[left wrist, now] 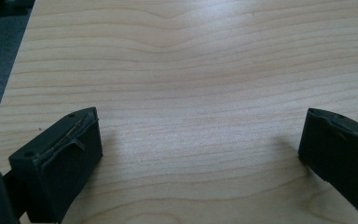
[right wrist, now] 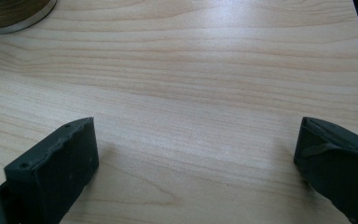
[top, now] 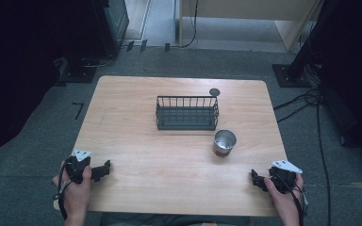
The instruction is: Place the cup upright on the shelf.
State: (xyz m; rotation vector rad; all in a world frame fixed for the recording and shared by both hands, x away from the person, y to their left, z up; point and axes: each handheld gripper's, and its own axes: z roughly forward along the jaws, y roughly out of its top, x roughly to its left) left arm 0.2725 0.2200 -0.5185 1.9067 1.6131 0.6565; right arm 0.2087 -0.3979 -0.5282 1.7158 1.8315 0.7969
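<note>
A dark wire basket (top: 187, 113) stands near the middle of the wooden table (top: 136, 141), toward the far side. A shiny metal cup (top: 224, 142) sits upright just to its front right; its base edge (right wrist: 16, 14) shows at the top left of the right gripper view. My left gripper (top: 104, 170) rests at the table's front left, held by a hand, jaws wide apart over bare wood (left wrist: 200, 140). My right gripper (top: 255, 178) rests at the front right, also open over bare wood (right wrist: 196, 140), with the cup some way beyond it.
A small dark round disc (top: 214, 92) lies on the table behind the basket's right end. Cables (top: 306, 101) trail on the grey floor to the right, and dark stands and equipment ring the table.
</note>
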